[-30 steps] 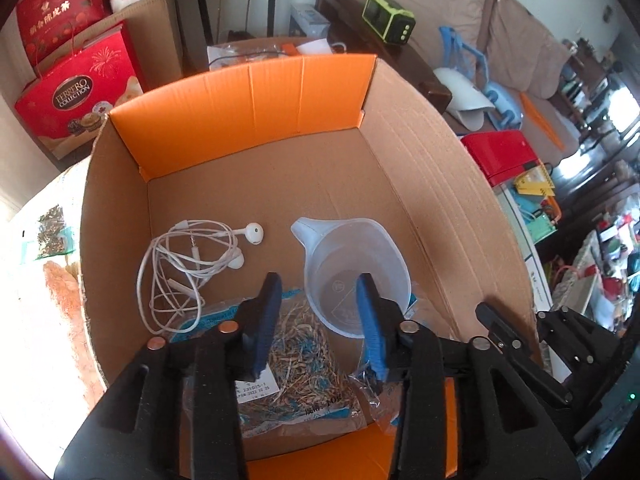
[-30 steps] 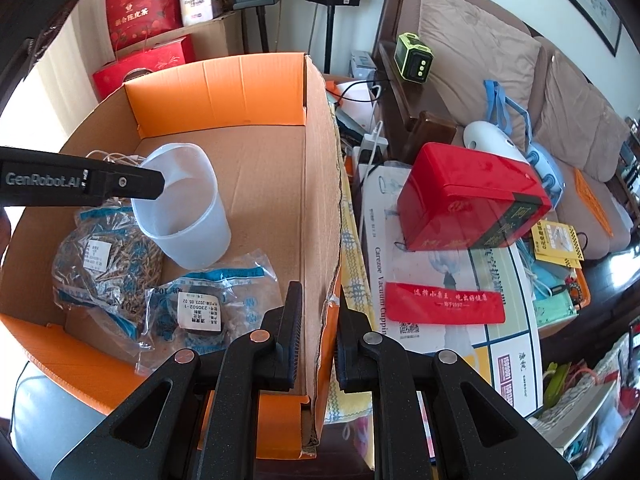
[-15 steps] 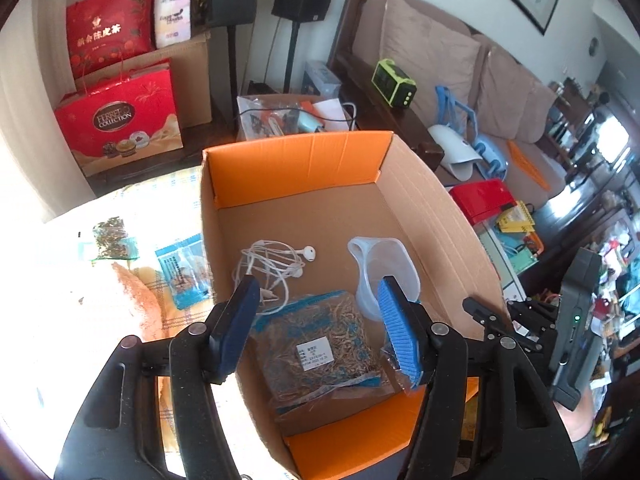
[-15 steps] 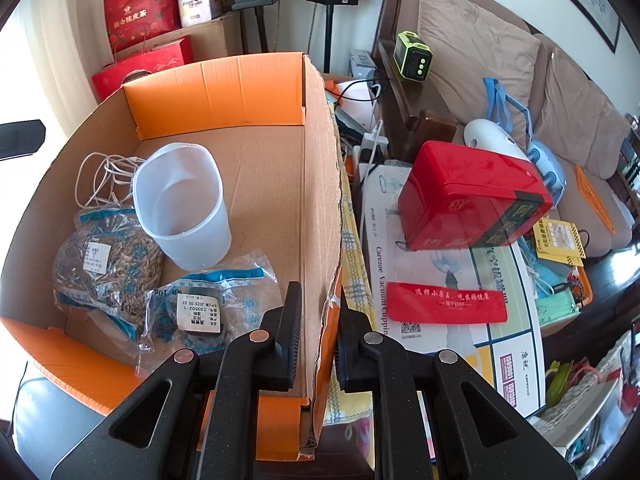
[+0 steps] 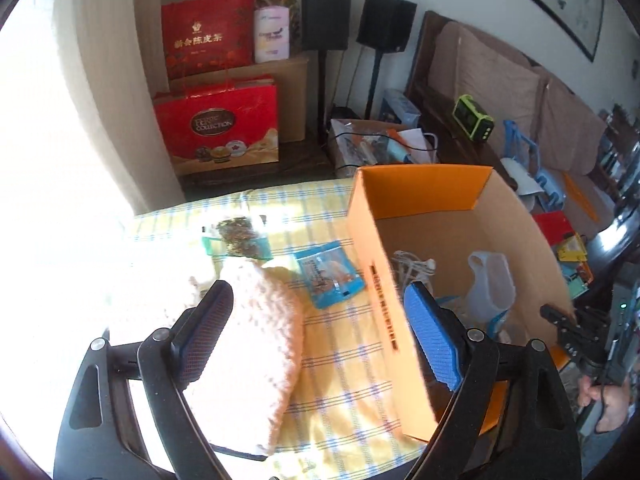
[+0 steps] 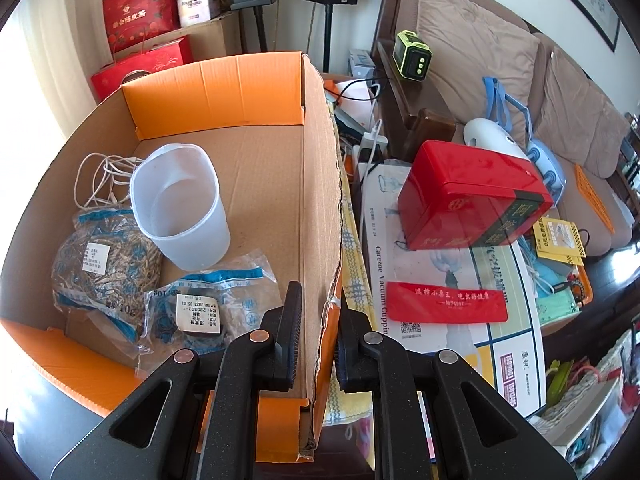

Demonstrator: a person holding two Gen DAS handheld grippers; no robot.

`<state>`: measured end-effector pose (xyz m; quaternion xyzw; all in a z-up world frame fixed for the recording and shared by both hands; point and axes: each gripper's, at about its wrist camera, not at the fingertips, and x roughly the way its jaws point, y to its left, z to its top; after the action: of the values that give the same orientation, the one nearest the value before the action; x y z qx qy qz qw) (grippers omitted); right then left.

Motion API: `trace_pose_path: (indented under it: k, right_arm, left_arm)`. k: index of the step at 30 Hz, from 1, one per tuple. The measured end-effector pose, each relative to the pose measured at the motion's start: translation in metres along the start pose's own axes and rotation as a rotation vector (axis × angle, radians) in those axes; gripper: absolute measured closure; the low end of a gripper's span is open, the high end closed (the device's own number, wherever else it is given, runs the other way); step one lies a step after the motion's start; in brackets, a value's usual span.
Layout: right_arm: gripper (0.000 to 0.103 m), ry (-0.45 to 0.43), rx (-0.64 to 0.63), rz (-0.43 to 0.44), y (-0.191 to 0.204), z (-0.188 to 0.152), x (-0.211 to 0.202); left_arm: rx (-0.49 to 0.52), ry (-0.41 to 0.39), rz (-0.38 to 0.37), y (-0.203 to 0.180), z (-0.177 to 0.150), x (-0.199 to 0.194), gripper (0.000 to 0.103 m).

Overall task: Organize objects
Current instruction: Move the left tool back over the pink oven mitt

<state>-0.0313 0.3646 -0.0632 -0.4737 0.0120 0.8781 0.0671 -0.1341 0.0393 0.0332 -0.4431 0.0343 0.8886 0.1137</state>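
The right gripper [image 6: 318, 332] is clamping the cardboard box's [image 6: 320, 184] right wall; inside are lying a plastic measuring cup [image 6: 180, 208], earphones [image 6: 100, 176] and two herb packets [image 6: 100, 264]. Only the left wrist view is showing the left gripper [image 5: 316, 336], jaws just opening and empty, above the checked cloth [image 5: 344, 364], where a knitted cloth [image 5: 256, 344] and a blue packet [image 5: 330, 276] are lying left of the box.

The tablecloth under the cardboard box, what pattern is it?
Yellow with blue and white check lines, the tablecloth shows best in the left wrist view.

two black speakers [image 5: 355, 20] stand on poles beside red gift bags [image 5: 216, 128]. a brown sofa [image 6: 500, 64] holds a green radio [image 6: 412, 60]; a red tin [image 6: 472, 196] sits nearby.
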Motion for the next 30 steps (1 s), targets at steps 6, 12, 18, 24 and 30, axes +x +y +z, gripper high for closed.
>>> trace_pose_path:
  k: [6, 12, 18, 24, 30]
  right_arm:
    - [0.09, 0.003, 0.003, 0.001, -0.003, -0.001, 0.004]
    - [0.09, 0.006, 0.004, -0.002, -0.002, 0.001, 0.006]
    - [0.09, 0.006, 0.004, -0.002, -0.002, 0.001, 0.006]
    - [0.09, 0.006, 0.005, -0.002, -0.002, 0.001, 0.006]
    - [0.09, 0.006, 0.005, -0.002, -0.002, 0.001, 0.006]
  left_arm:
    - [-0.061, 0.067, 0.072, 0.055, -0.021, 0.016, 0.017]
    - [-0.098, 0.144, 0.129, 0.092, -0.052, 0.041, 0.017]
    - [-0.142, 0.202, 0.127, 0.111, -0.077, 0.062, 0.017]
    - [-0.149, 0.234, 0.173, 0.121, -0.092, 0.074, 0.017]
    - [-0.165, 0.281, 0.135, 0.127, -0.105, 0.093, 0.021]
